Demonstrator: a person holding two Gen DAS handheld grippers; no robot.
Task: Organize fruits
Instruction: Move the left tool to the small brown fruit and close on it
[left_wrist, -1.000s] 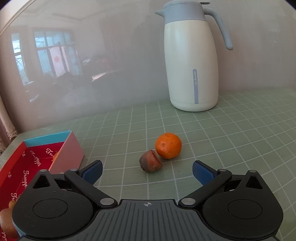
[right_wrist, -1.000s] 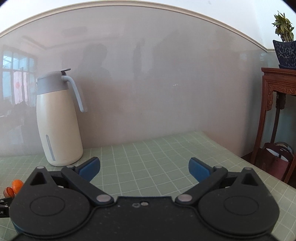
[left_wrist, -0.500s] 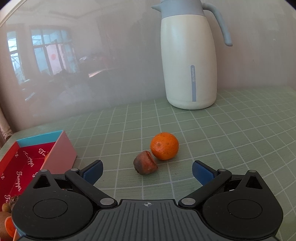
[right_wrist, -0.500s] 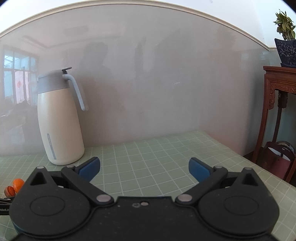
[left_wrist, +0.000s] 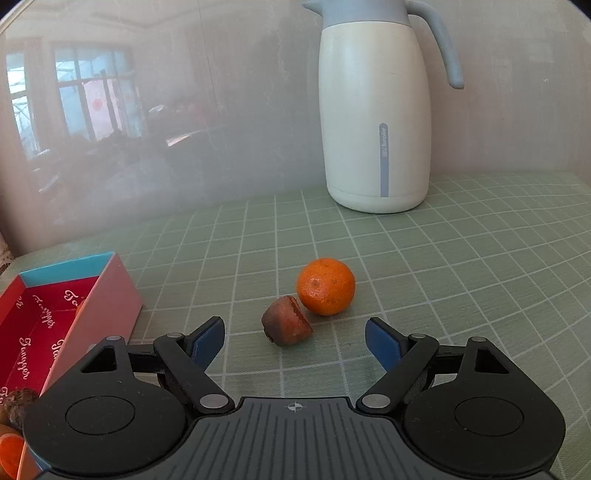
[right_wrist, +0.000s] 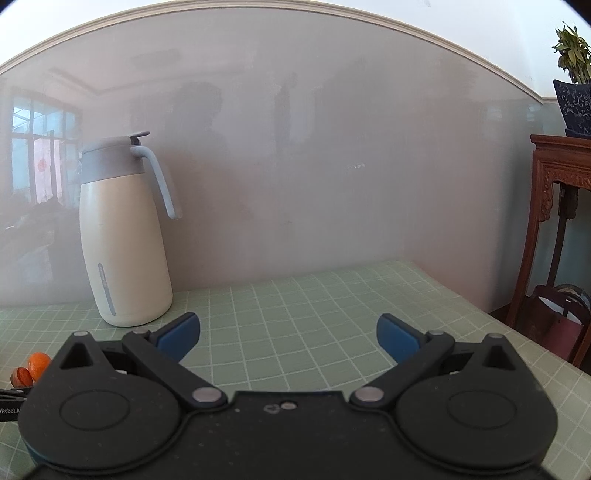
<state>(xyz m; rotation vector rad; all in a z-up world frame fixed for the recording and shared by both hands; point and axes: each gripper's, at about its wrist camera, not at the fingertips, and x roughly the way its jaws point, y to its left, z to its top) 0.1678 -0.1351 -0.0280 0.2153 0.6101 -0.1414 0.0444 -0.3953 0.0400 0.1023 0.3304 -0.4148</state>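
Left gripper (left_wrist: 294, 341): jaws spread wide, nothing between them. Just ahead lies a brown fruit (left_wrist: 286, 325), touching an orange (left_wrist: 325, 286) behind it on the green grid mat (left_wrist: 461, 266). Red box (left_wrist: 74, 314) at left holds other fruit. Right gripper (right_wrist: 288, 334): jaws wide, empty, above bare mat. Cream jug (left_wrist: 375, 118) stands by the wall.

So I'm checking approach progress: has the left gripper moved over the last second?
Yes. The left gripper has advanced toward the thermos, now nearer the brown fruit.
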